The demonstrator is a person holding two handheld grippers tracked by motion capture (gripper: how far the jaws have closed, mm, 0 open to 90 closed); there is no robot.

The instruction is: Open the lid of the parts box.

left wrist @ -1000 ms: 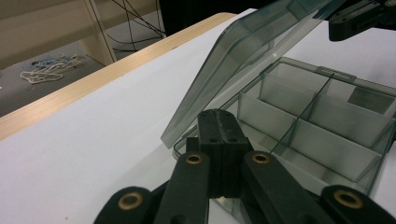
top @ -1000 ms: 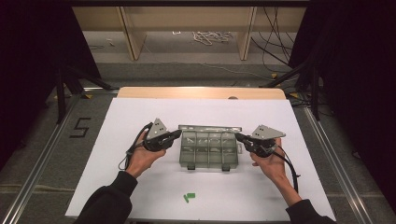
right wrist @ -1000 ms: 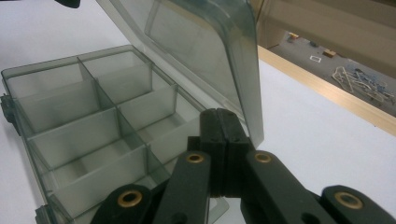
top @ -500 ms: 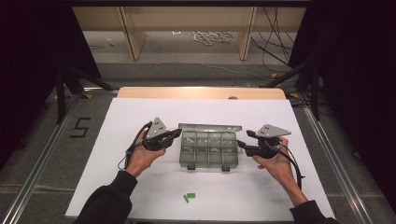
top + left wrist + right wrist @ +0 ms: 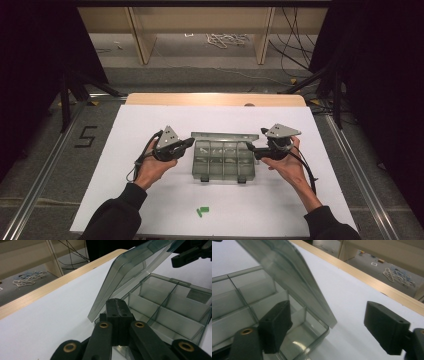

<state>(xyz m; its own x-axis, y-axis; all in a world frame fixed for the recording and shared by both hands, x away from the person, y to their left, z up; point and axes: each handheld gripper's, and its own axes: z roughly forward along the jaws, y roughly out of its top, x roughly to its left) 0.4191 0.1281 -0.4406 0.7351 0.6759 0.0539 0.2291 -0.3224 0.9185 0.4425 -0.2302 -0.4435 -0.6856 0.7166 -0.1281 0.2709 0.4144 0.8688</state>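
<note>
right gripper (image 5: pixel 332 327) agape — beside box (image 5: pixel 262 305)

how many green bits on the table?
1 for sure: a small green piece on the white sheet near the front edge, in front of the clear box and apart from it. It may be two bits touching; too small to tell.

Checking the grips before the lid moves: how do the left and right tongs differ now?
The left tongs are shut at the clear box's left end; the right tongs gape open at its right end. One right jaw overlaps a compartment; the other is over white table. Both sit beside the raised lid.
</note>
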